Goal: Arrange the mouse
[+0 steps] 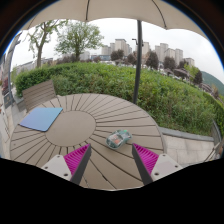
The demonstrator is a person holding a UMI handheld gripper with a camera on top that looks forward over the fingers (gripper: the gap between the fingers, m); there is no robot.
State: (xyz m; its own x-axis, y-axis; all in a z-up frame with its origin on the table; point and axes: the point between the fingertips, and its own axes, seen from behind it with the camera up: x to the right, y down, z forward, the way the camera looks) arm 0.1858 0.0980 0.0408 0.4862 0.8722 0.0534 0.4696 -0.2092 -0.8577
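A small pale grey-green mouse [119, 138] lies on the round wooden slatted table [85, 115], just ahead of my fingers and slightly right of the middle. A blue mouse mat [40, 119] lies flat on the table's left side, apart from the mouse. My gripper [112, 160] is open and empty, with bare table slats between its pink pads [76, 158]. The fingertips stop short of the mouse and do not touch it.
A parasol pole [137, 62] rises behind the table on the right, its canopy overhead. A wooden chair [36, 94] stands at the table's far left. A green hedge [150, 90] runs behind, with trees and tall buildings beyond.
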